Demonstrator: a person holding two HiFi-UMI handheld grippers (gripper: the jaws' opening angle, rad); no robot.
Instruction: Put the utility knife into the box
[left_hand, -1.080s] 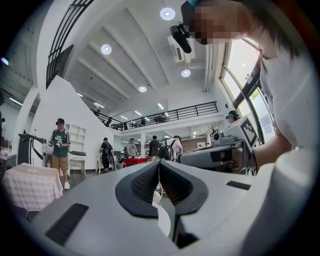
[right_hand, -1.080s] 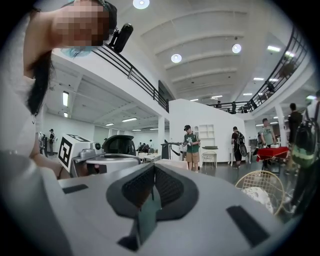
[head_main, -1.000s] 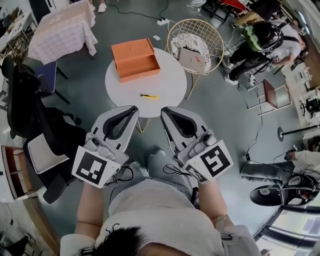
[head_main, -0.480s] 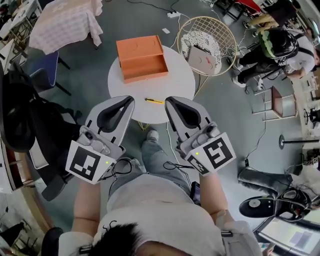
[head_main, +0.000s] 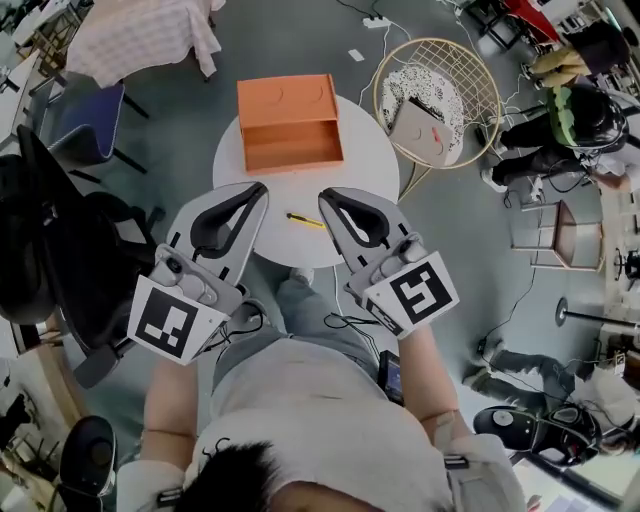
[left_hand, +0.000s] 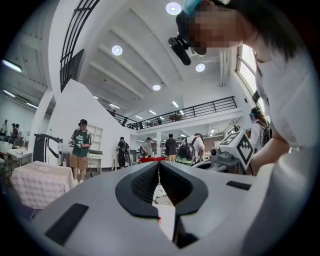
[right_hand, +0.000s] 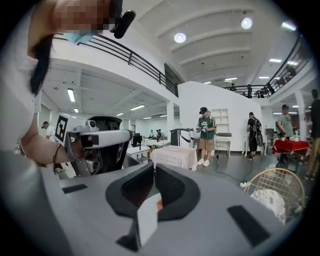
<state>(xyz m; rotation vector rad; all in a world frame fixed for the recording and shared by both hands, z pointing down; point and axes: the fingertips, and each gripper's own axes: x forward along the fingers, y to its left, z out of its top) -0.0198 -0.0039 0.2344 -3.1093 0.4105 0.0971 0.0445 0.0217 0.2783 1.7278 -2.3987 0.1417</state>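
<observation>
A yellow utility knife (head_main: 304, 220) lies on the round white table (head_main: 370, 160), near its front edge. An open orange box (head_main: 290, 124) stands on the table's far side, its inside bare. My left gripper (head_main: 259, 188) hovers at the table's front left, jaws shut and empty. My right gripper (head_main: 326, 196) hovers just right of the knife, jaws also shut with nothing between them. The knife lies between the two tips, apart from both. Both gripper views look out level across the room, over shut jaws (left_hand: 158, 165) (right_hand: 154, 167); neither shows the knife or the box.
A wire chair (head_main: 437, 85) with a cushion stands right of the table. A black office chair (head_main: 60, 250) is at the left, a cloth-covered table (head_main: 140, 35) at the far left. People stand and sit around the room (head_main: 570, 120). Cables cross the floor.
The table has come closer in the head view. Both grippers have advanced to its front edge, and the knife now sits between their tips. Both stay shut.
</observation>
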